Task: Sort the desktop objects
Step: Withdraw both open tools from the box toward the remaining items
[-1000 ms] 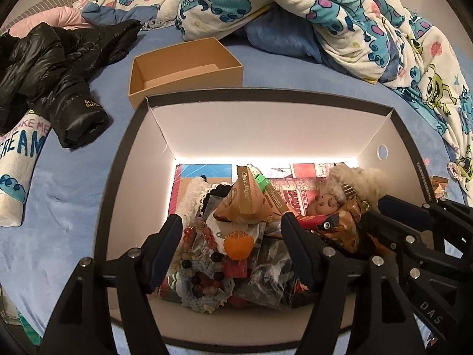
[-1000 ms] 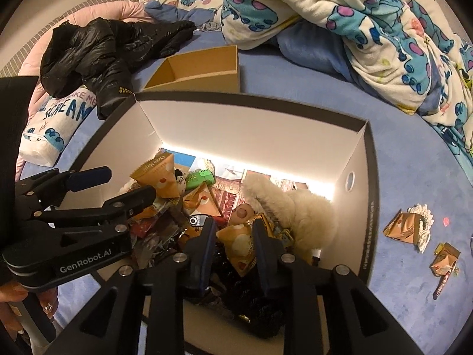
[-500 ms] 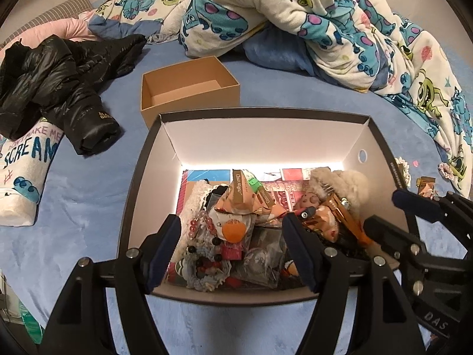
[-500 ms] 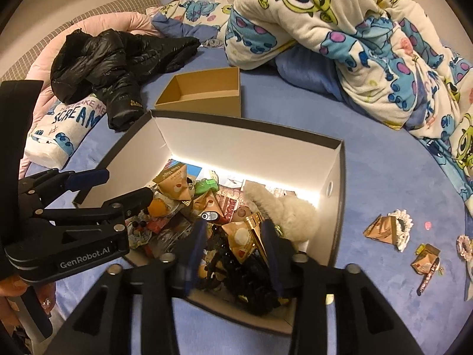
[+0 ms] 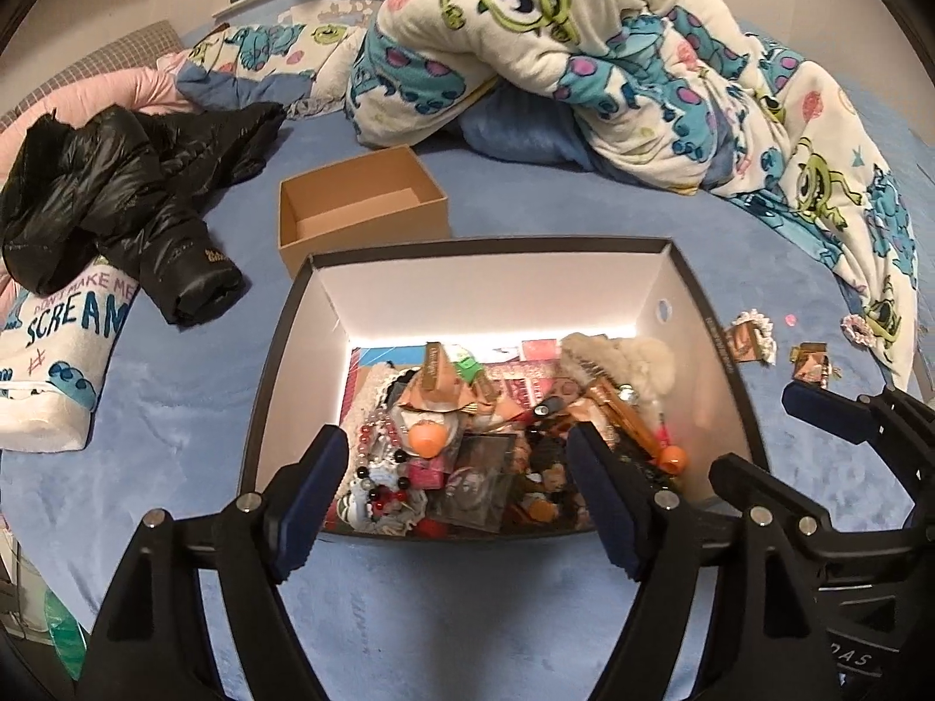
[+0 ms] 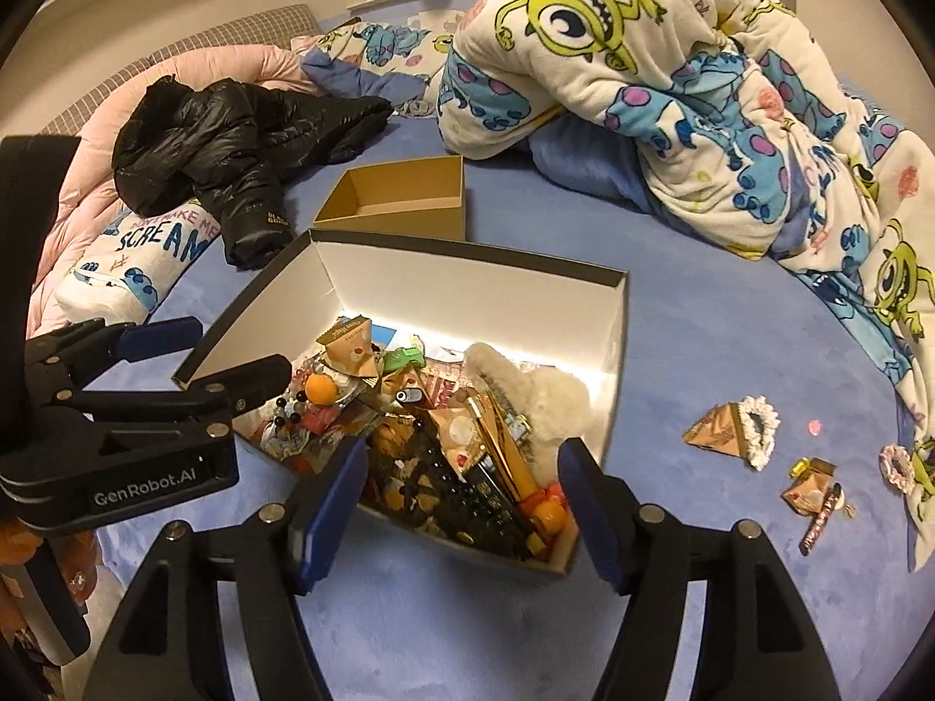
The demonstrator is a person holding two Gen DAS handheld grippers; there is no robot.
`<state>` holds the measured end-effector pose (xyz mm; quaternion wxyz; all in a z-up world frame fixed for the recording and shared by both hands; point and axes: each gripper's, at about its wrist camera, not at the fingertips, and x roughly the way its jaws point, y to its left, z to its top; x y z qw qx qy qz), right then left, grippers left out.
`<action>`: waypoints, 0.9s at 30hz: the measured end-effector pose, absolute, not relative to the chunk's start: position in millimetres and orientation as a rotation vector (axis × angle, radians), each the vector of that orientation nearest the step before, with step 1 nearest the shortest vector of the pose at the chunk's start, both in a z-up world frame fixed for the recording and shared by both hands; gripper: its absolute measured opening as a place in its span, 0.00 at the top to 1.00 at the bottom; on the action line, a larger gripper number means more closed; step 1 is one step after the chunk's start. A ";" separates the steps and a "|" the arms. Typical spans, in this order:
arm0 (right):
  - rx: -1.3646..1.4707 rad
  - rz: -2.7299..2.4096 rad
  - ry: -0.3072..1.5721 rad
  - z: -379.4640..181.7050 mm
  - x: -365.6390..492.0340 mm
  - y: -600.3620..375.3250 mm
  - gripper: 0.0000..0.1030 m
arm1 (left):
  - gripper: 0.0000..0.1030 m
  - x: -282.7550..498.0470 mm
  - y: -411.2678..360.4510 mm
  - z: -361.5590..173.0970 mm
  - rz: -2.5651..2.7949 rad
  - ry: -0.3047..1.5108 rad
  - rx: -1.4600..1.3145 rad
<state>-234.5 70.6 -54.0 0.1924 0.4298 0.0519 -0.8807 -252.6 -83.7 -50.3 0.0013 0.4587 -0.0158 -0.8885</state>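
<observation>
A black-rimmed white box (image 5: 497, 286) (image 6: 467, 286) sits on the blue bed, full of small items: bead strings (image 5: 380, 444), an orange ball (image 5: 429, 438), snack packets (image 6: 350, 344), a white fluffy item (image 6: 549, 403). My left gripper (image 5: 461, 496) is open and empty above the box's near edge. My right gripper (image 6: 461, 502) is open and empty over the box's near right corner. Loose items lie on the bed right of the box: a brown packet with a white scrunchie (image 6: 733, 423), a small packet (image 6: 812, 490).
An empty brown cardboard box (image 5: 356, 204) (image 6: 403, 198) stands behind the big box. A black jacket (image 5: 117, 193) and a "SCREAM" pillow (image 5: 58, 344) lie at the left. A monster-print blanket (image 5: 643, 76) is heaped at the back right.
Both grippers have pulled back and up out of the box. The right gripper has opened, leaving the item it pinched inside the box.
</observation>
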 end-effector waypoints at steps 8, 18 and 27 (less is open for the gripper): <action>1.196 -2.527 0.123 -45.4 -212.6 110.0 0.33 | 0.23 -237.6 -35.9 -37.4 -2.862 -0.089 1.436; 1.245 -2.628 0.054 -51.3 -187.2 194.3 0.33 | 0.22 -222.8 52.9 -34.2 -2.979 -0.189 1.487; 1.325 -2.716 -0.039 -66.2 -170.0 275.8 0.33 | 0.22 -216.2 130.4 -40.2 -3.058 -0.276 1.540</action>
